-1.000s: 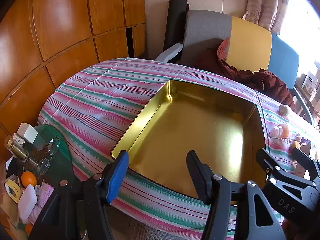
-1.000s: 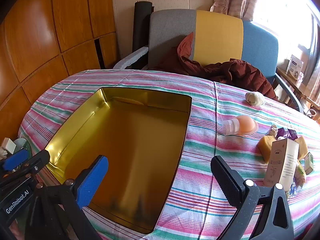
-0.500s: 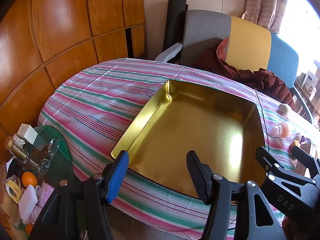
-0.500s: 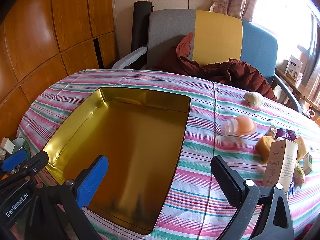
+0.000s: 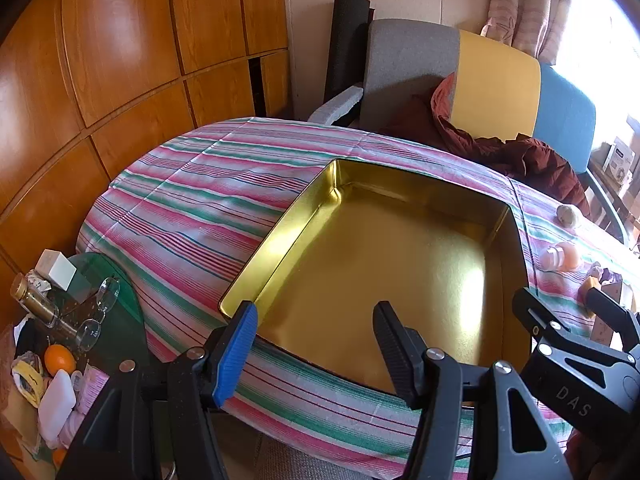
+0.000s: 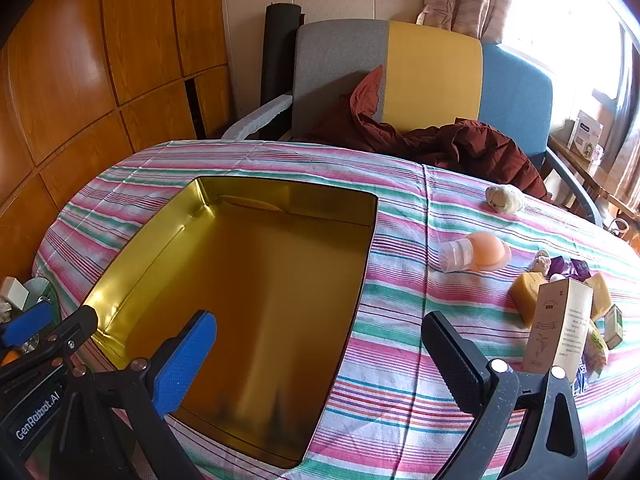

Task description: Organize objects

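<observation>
An empty gold metal tray (image 5: 276, 240) (image 6: 132, 256) lies on the striped tablecloth. To its right lie a peach bottle (image 6: 476, 256) (image 5: 560, 256), a cream plush (image 6: 505, 199) (image 5: 570, 215), yellow sponges (image 6: 526, 296), a tan carton (image 6: 558, 328) standing upright, and purple wrappers (image 6: 568, 266). My left gripper (image 5: 314, 338) is open and empty over the tray's near edge. My right gripper (image 6: 320, 350) is open and empty over the tray's near right edge.
An armchair (image 6: 400, 76) with a dark red jacket (image 6: 460, 144) stands behind the table. A green glass side table (image 5: 100, 304) at the left holds glasses, a bottle, an orange and small boxes. Wooden wall panels (image 5: 120, 60) run along the left.
Both grippers have barely moved; the view has shifted very slightly. Nothing was taken hold of or let go.
</observation>
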Available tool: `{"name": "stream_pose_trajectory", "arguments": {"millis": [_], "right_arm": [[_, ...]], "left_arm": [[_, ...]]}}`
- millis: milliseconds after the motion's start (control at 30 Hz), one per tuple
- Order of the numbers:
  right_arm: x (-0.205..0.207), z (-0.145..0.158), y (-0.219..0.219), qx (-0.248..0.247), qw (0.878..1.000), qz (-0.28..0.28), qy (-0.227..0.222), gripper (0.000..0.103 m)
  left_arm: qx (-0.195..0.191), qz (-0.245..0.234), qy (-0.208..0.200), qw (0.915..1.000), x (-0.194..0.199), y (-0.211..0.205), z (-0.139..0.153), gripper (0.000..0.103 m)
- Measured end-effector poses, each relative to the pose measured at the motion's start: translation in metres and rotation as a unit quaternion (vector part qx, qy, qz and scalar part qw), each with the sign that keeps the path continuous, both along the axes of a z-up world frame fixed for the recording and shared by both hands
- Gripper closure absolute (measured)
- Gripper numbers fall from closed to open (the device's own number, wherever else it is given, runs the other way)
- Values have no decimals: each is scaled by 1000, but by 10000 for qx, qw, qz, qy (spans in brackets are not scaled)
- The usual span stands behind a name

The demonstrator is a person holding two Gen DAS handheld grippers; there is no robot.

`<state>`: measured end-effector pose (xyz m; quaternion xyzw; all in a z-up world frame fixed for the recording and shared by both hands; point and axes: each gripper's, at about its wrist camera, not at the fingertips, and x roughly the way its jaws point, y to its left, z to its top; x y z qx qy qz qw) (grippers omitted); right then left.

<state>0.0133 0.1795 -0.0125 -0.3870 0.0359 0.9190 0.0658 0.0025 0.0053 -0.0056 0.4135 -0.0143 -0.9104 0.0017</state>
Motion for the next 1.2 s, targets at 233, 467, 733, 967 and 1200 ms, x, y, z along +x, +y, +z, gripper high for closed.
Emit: {"name": "stream_pose_trajectory", "arguments": {"millis": [233, 467, 733, 967, 1200], "right_arm": [[2, 0, 3, -28, 10000, -62, 4, 0], [8, 3, 9, -55, 9999, -120, 92, 0], [33, 24, 34, 263, 9978, -106, 603, 0], [61, 19, 89, 95, 9970, -534, 547, 0], [91, -1, 162, -52, 9925, -1189, 277, 0]], "left_arm": [[-15, -23, 9, 10000, 2, 3, 1, 42], [69, -102, -48, 9999, 4, 6, 1, 42], [820, -909, -101, 9924, 19, 21, -2, 42], [1139, -1664, -236, 9792, 38, 54, -4, 42], [1058, -2229, -251, 9688, 54, 85, -7, 42]]}}
